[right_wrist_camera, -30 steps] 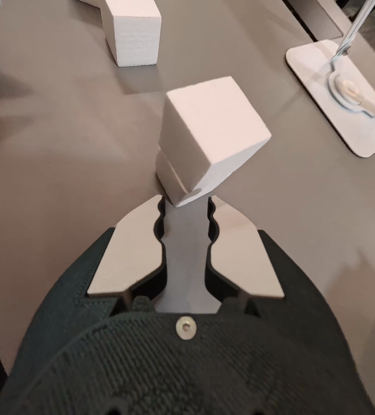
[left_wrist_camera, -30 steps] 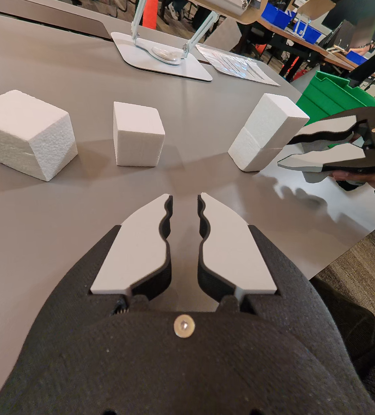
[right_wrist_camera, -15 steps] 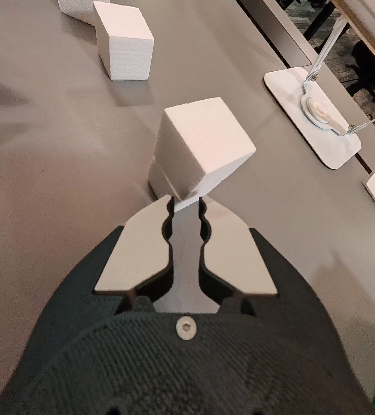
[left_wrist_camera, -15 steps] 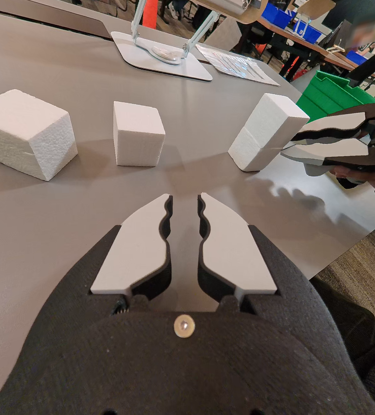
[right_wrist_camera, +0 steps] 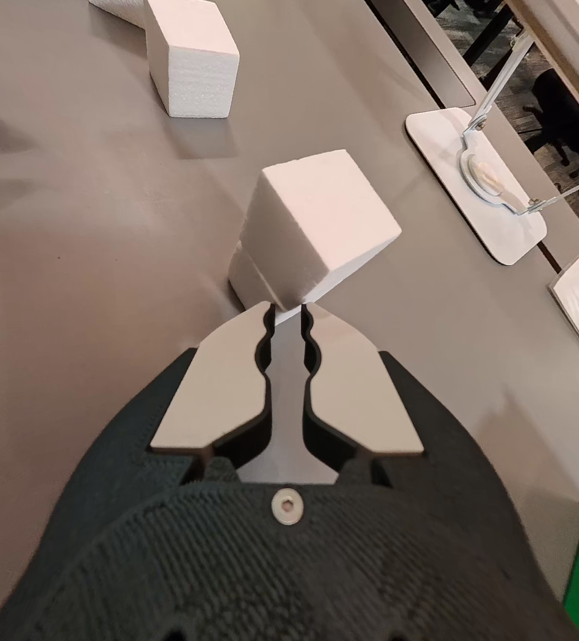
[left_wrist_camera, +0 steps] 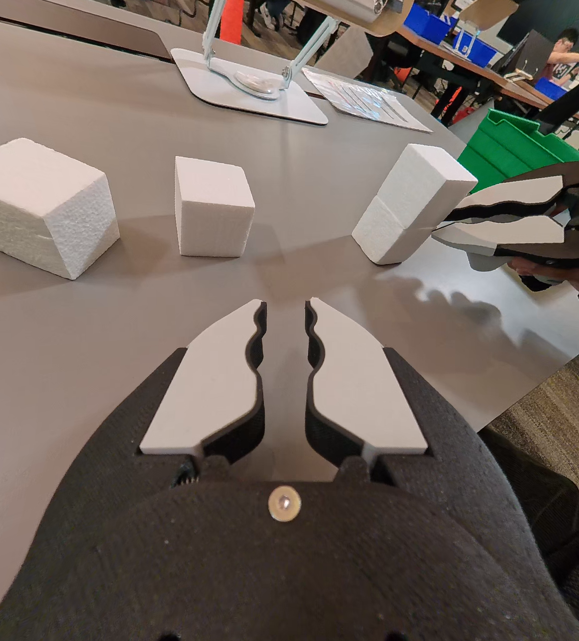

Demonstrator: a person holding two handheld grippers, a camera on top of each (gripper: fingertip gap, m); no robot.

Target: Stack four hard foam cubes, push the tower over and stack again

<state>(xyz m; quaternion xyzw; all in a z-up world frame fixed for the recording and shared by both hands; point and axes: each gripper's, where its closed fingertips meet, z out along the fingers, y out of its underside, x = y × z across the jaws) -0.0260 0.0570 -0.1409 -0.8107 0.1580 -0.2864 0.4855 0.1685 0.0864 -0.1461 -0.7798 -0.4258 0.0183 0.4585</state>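
Grey tabletop (left_wrist_camera: 315, 166), left wrist view: left gripper (left_wrist_camera: 285, 305) hovers slightly spread and empty, foam cubes well ahead. Right gripper (left_wrist_camera: 449, 222) touches the tilted foam stack (left_wrist_camera: 413, 204).

Right wrist view: right gripper (right_wrist_camera: 288, 308), narrowly parted, meets the stack's (right_wrist_camera: 315, 229) near corner, straight ahead, leaning away.

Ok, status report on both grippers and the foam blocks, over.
Left gripper open, empty, above table. Right gripper open, tips at leaning foam stack. Small cube, big block untouched.

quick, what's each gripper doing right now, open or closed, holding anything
Left gripper: open, empty, above the grey table.
Right gripper: slightly open, holding nothing, tips at the near corner of the stacked foam blocks.
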